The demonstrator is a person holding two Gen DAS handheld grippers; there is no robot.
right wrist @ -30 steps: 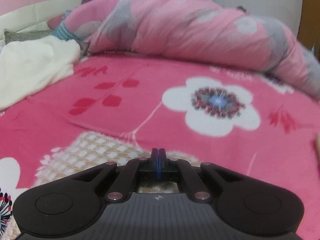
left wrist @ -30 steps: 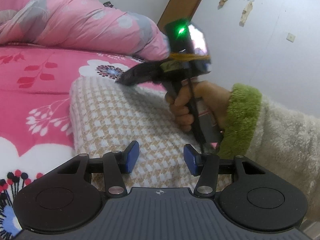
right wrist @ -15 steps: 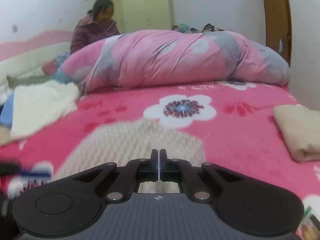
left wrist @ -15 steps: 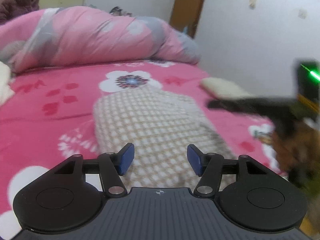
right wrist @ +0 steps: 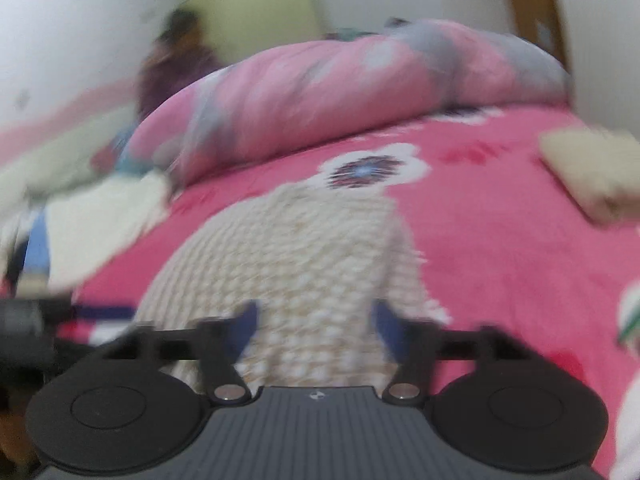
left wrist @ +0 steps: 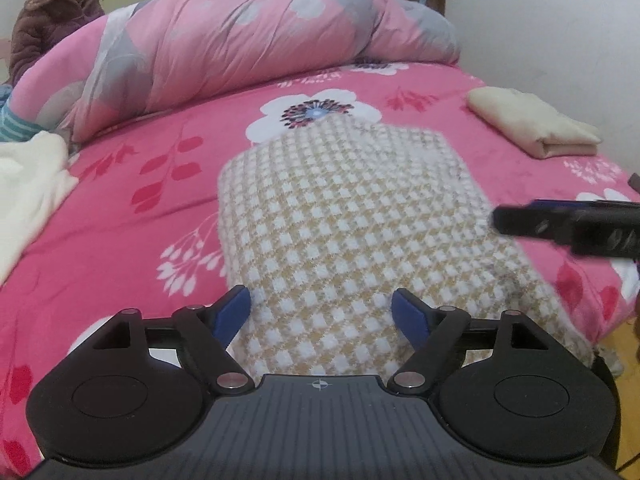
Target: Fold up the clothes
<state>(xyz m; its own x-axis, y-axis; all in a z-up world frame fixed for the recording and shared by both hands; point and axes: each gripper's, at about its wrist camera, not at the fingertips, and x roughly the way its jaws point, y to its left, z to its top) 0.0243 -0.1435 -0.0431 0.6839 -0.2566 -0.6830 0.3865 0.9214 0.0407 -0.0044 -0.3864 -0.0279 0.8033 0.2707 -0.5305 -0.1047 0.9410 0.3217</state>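
A beige-and-white checked knit garment [left wrist: 352, 232] lies folded lengthwise on a pink floral bed [left wrist: 168, 184]. Both the left gripper [left wrist: 321, 314] and right gripper [right wrist: 313, 326] have just opened wide, holding nothing. Probably soft, light, floppy; pinch its near corners.

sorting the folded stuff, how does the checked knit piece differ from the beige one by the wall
The checked knit piece is patterned tan and white; the beige one is plain. The checked knit piece lies mid-bed in a long shape; the beige one sits at the bed's edge, a compact bundle. Both rest on the pink bedspread.
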